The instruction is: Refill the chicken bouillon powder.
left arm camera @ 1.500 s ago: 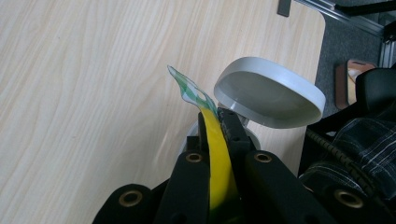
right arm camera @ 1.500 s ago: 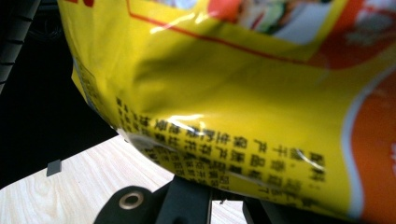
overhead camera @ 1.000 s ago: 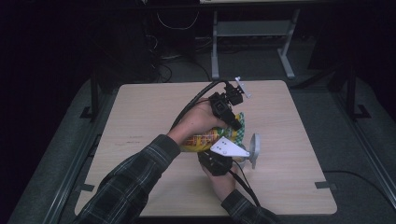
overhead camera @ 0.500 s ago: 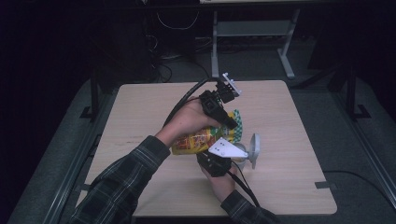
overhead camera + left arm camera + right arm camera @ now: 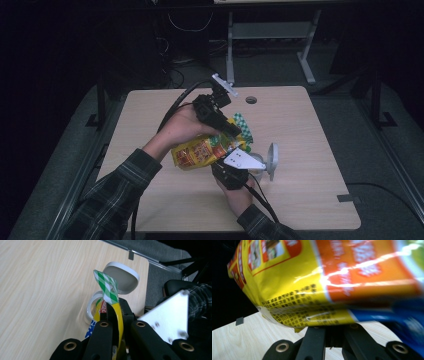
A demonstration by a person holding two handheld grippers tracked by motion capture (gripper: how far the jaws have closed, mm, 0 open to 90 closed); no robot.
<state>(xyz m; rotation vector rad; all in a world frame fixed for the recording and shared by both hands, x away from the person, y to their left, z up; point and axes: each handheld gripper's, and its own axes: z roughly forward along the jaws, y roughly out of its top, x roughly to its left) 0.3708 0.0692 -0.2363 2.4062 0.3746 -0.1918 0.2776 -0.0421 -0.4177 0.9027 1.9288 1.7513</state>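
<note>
A yellow and orange snack bag [image 5: 197, 152] hangs above the middle of the wooden table [image 5: 305, 125], held between both grippers. My left gripper [image 5: 237, 134] comes in from the upper left and is shut on the bag's top edge [image 5: 117, 315], just below its green-and-white checkered end [image 5: 106, 286]. My right gripper [image 5: 225, 165], with its grey plate on top, is shut on the bag's lower seam [image 5: 312, 315] from the near side. The bag's printed face [image 5: 337, 270] looms close in the right gripper view. A small white tub [image 5: 93, 306] with its lid [image 5: 122, 277] raised stands under the bag.
The white tub's lid [image 5: 272, 160] stands on edge right of the grippers. A cable hole [image 5: 251, 100] sits near the table's far edge and a tape patch [image 5: 347, 198] near its front right corner. Dark floor and a metal frame [image 5: 305, 55] lie beyond the table.
My left hand has moved left and slightly up with the bag's top, so the bag now stretches out further to the left. The right hand has kept still.
</note>
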